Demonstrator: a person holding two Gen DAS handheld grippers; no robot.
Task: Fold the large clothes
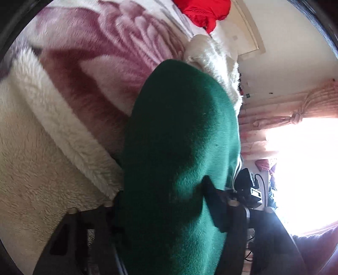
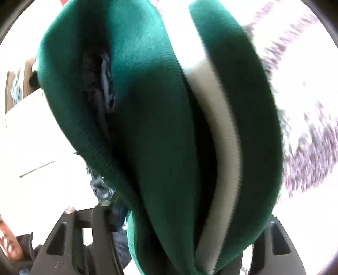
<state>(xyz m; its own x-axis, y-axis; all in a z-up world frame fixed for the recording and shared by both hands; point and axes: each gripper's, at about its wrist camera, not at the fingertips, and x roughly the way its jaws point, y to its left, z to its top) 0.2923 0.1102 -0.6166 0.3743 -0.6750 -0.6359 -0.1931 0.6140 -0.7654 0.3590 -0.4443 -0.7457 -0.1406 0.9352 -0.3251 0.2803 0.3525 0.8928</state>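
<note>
Both grippers, left (image 1: 169,211) and right (image 2: 186,228), clamp the green garment (image 1: 179,131) (white-striped), which runs lengthwise away above the floral blanket (image 1: 95,52).

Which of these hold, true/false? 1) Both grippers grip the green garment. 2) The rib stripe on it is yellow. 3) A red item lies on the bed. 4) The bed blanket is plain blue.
1) True: the left gripper and right gripper are each shut on the green garment.
2) False: the stripe is white.
3) True: a red item lies at the far end.
4) False: the blanket is white with dusty-pink flowers.
</note>
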